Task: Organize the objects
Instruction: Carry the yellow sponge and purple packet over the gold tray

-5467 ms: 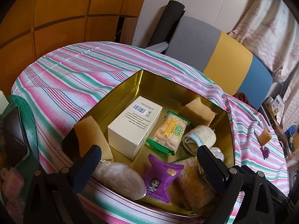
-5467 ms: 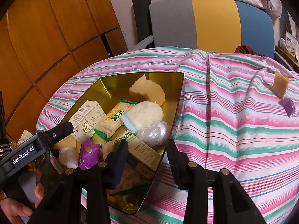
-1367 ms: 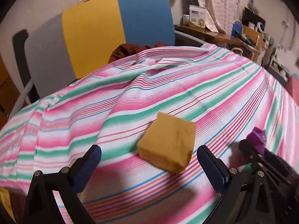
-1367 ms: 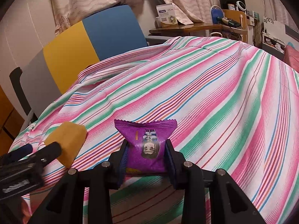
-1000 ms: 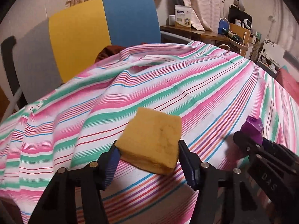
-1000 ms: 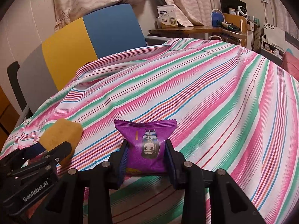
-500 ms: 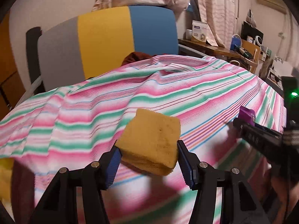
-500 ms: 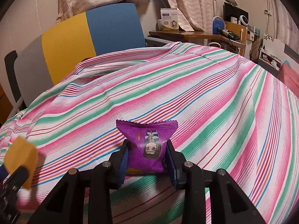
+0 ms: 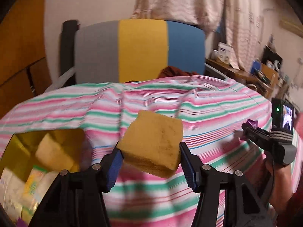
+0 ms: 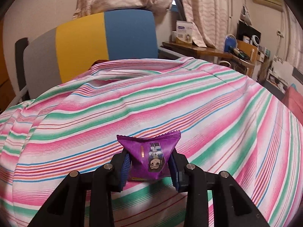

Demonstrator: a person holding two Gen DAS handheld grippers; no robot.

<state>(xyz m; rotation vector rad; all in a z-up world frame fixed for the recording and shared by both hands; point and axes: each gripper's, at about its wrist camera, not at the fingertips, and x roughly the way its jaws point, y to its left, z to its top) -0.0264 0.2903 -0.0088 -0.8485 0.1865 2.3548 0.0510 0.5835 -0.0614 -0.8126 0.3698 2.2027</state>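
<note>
My left gripper (image 9: 150,158) is shut on a yellow sponge block (image 9: 153,143) and holds it above the striped tablecloth (image 9: 208,132). The gold tin (image 9: 11,145) with snacks and another yellow block (image 9: 53,154) lies at the lower left of the left wrist view. My right gripper (image 10: 149,165) is shut on a purple snack packet (image 10: 149,158) and holds it just above the cloth (image 10: 132,102). The right gripper also shows at the right of the left wrist view (image 9: 251,130), with the packet's purple edge (image 9: 251,122) sticking out.
A chair (image 9: 140,51) with grey, yellow and blue panels stands behind the table; it also shows in the right wrist view (image 10: 90,49). A cluttered wooden desk (image 10: 208,51) stands at the far right. Curtains (image 10: 204,9) hang behind.
The left gripper closed on the yellow sponge, lifted it and swung left, bringing the gold tin into view. The right gripper keeps its hold on the purple packet and has lifted slightly.
</note>
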